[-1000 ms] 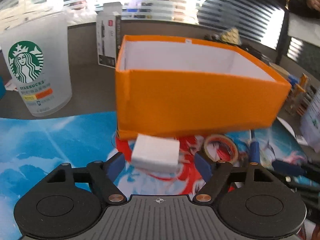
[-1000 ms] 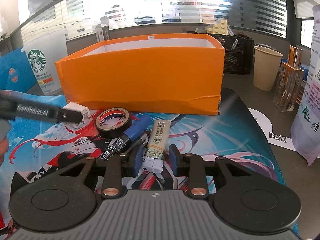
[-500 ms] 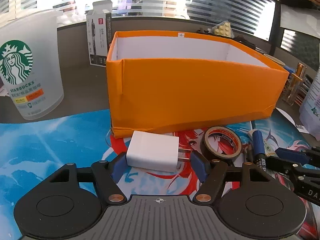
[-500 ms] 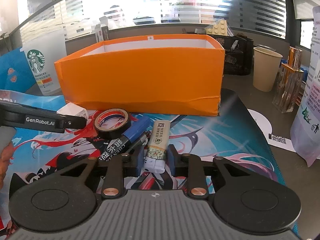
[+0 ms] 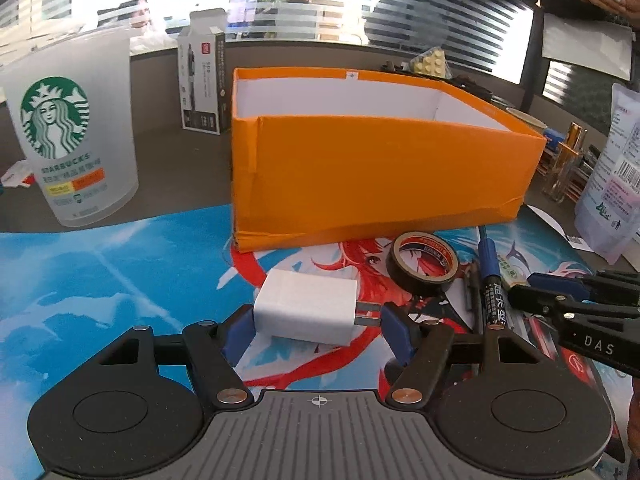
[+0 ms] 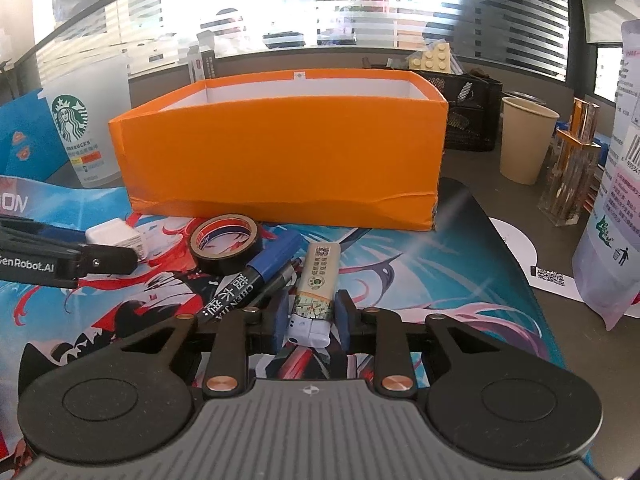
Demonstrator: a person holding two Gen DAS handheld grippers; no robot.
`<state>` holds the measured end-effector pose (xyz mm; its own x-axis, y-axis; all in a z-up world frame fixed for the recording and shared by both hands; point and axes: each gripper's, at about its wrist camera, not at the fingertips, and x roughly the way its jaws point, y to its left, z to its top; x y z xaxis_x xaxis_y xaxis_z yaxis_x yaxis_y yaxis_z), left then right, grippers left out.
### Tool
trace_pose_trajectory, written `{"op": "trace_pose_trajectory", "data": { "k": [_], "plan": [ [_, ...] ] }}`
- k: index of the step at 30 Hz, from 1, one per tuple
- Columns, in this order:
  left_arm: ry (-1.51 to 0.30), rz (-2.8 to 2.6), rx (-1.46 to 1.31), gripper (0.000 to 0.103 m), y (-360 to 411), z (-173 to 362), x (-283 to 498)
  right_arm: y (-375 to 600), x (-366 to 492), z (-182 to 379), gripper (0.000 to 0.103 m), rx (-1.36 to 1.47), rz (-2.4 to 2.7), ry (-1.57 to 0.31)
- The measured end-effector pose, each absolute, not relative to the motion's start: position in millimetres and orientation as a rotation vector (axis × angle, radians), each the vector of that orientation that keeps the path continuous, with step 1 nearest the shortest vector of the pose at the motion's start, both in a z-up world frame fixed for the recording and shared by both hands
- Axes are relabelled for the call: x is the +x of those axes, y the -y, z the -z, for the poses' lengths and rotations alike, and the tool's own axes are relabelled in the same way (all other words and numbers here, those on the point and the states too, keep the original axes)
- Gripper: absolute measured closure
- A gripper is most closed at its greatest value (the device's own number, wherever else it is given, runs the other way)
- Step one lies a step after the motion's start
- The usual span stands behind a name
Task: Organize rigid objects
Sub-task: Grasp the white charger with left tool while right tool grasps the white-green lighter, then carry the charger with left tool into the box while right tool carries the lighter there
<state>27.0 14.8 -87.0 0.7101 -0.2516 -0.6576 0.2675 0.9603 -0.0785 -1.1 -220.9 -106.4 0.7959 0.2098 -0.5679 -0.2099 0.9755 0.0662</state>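
**Inspector:** Well, state of both tongs, please.

**Assessor:** The left tongs (image 5: 316, 326) are closed end to end on the white plastic wall charger with two metal prongs (image 5: 306, 310). One pad is against its body and the other against the prong tips. The right tongs (image 6: 311, 318) are clamped across the base of the cream plastic cigarette lighter with a printed label (image 6: 318, 280). Both items lie low on the printed blue and red desk mat (image 5: 100, 280); I cannot tell whether either is clear of it.

**Inspector:** And the destination?

**Assessor:** Presumably the open orange cardboard box with a white lining (image 5: 380, 176), directly ahead of both tongs and close by. No contents are visible over its near wall.

**Inspector:** Hazards?

**Assessor:** Three, in my judgement.
- The prongs give the pad a narrow, hard contact, so the charger could pivot or slip out on the lift.
- The lighter is held at one end only and most of it projects forward. It could droop or strike the box's near wall if carried too low.
- The black roll of tape (image 5: 424, 268) sits just ahead and right of the left tongs, and the blue marker pen with a black barrel (image 6: 256, 280) is just left of the right tongs, touching neither. The two tongs work near each other, so a careless swing could knock either item or make the tools collide.
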Motion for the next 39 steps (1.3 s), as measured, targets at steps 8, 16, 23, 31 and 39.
{"op": "trace_pose_trajectory", "data": {
  "k": [8, 16, 23, 31, 39],
  "plan": [
    [-0.694, 0.292, 0.011, 0.036, -24, 77, 13, 224, -13, 93, 0.08, 0.02, -0.214, -0.575],
    [-0.63, 0.292, 0.013, 0.036, -27, 56, 2, 223, -28, 76, 0.08, 0.005, -0.196, -0.52],
    [-0.589, 0.303, 0.021, 0.036, -24, 38, -3, 223, -34, 60, 0.08, -0.002, -0.195, -0.475],
    [-0.531, 0.308, 0.023, 0.036, -20, 15, -1, 225, -39, 40, 0.08, -0.019, -0.181, -0.415],
    [-0.479, 0.315, 0.014, 0.036, -15, -7, 7, 226, -36, 18, 0.08, -0.039, -0.182, -0.353]
  ]
}}
